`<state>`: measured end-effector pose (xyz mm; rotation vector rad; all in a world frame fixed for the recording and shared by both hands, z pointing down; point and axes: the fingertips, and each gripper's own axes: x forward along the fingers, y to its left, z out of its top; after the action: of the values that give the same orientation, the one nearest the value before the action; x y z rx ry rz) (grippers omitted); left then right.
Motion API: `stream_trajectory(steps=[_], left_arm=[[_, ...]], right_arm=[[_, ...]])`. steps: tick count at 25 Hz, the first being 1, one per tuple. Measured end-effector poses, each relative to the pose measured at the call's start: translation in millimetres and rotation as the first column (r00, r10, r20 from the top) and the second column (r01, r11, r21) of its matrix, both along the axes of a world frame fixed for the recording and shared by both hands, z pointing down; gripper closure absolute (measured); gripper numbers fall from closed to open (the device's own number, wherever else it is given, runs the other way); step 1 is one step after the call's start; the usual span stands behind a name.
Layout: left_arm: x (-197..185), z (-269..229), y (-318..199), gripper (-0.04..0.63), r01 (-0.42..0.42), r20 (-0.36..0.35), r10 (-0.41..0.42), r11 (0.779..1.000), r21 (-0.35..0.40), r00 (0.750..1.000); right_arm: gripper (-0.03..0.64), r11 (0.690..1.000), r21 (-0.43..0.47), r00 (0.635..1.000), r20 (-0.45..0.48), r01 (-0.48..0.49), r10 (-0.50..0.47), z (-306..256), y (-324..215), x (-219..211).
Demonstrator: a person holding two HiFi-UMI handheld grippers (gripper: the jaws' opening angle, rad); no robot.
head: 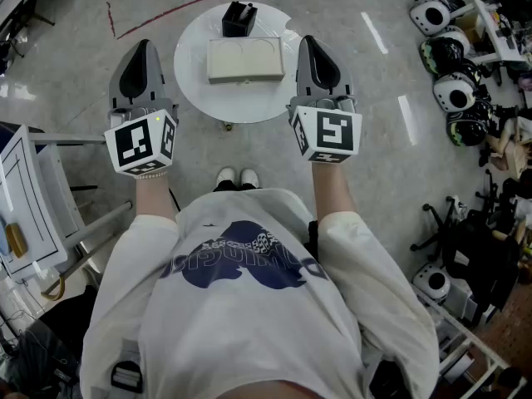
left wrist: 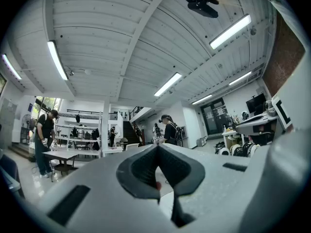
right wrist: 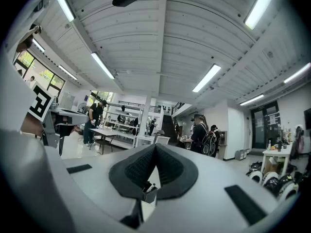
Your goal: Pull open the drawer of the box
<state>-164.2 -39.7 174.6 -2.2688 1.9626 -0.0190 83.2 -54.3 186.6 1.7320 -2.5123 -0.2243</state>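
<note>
On round white table (head: 241,108): box (head: 245,60), drawer apparently shut. Left gripper (head: 143,46), right gripper (head: 308,41) flank it, level, jaws pressed together, empty; likely poised before reaching.

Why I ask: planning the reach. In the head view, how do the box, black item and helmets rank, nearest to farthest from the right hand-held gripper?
1. Box: on the table, just left of the right hand-held gripper.
2. Black item: farther back on the table, beyond the box.
3. Helmets: on the floor, far right.
</note>
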Motion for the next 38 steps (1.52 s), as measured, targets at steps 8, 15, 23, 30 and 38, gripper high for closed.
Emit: stream_trajectory(steps=[8,15,23,30,38], left_arm=[[1,-2,7,0.588,0.001,0.001,-0.001,1.000,-0.001,1.000],[2,-2,14,0.588,0.001,-0.004,-0.001,1.000,-0.005,1.000],[-6,10,21,0.588,-0.035,-0.101,0.026,0.995,-0.090,0.995],[-42,5,34,0.586,-0.003,-0.191,-0.023,0.991,-0.136,0.981],[-29,38,49,0.440,-0.016,-0.206,-0.032,0.974,-0.227,0.978]], right_arm=[[0.620,1.000,0.007,1.000,-0.022,-0.003,0.004,-3,7,2],[0.620,1.000,-0.006,0.998,-0.057,-0.001,0.001,2,14,1],[0.620,0.989,-0.137,0.945,0.327,0.058,-0.010,8,15,31],[0.524,0.989,-0.144,0.901,0.433,0.036,0.030,1,27,79],[0.405,0.984,-0.179,0.918,0.393,0.019,0.053,18,41,104]])
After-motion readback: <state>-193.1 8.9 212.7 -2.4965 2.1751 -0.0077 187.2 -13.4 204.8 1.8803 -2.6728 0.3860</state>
